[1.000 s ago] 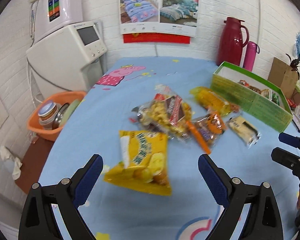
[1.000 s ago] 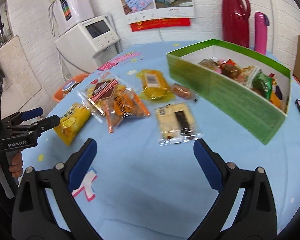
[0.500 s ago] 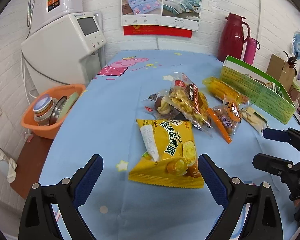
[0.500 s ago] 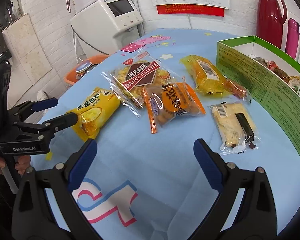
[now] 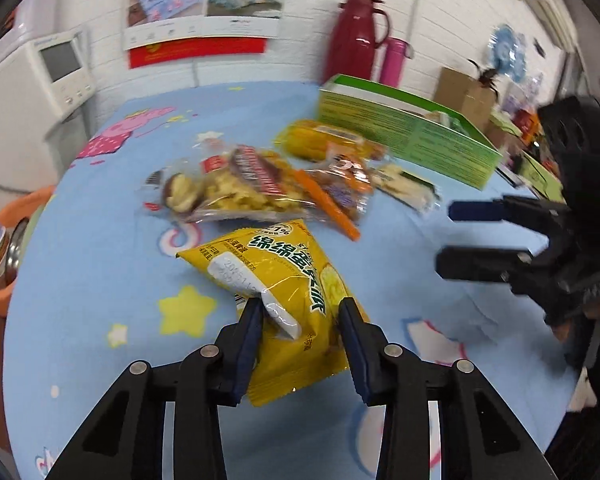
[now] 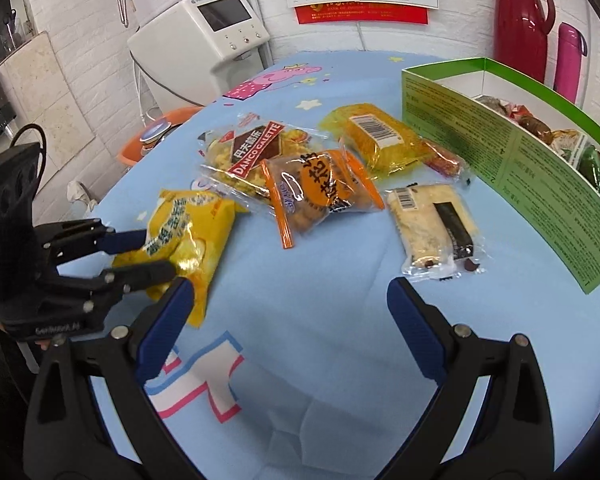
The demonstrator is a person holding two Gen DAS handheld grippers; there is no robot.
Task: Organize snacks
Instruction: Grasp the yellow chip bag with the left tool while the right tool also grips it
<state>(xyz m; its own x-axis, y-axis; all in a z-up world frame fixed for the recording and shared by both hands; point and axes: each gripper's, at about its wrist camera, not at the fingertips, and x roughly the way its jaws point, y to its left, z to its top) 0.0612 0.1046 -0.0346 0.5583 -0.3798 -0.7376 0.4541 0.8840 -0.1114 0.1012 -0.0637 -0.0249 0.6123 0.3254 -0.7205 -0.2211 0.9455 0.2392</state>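
The left tongs (image 5: 300, 332) are squeezed on the near end of the yellow snack bag (image 5: 284, 280). One blue pad presses each side of it. The bag lies low and close in the left wrist view, at about 6 o'clock, and its far end points away over the blue counter (image 5: 100, 240). In the right wrist view the same yellow snack bag (image 6: 188, 236) sits at 9 o'clock, pinched by the left tongs (image 6: 156, 252).

The right tongs (image 6: 292, 312) are spread wide and hold nothing. They hang over a bare blue patch of the counter (image 6: 320, 360).

A bit further on lie the other snacks. An orange cookie pack (image 6: 320, 192) is in the middle, touching a clear bag of curly crackers (image 6: 252, 148) at its 10 o'clock. A pale cake in clear wrap (image 6: 432, 224) lies at 3 o'clock from the cookie pack, a little apart. A golden yellow pack (image 6: 380, 136) lies behind it, toward 12 o'clock.

The green box (image 6: 500, 148) stands at 2 o'clock, just beside the golden pack. Some snacks are already in it.

Far back at 12 o'clock are a red jug (image 6: 524, 20) and a pink bottle (image 6: 568, 60) by the white wall. A white machine (image 6: 204, 36) stands at 11 o'clock, with an orange basin (image 6: 140, 148) below it.
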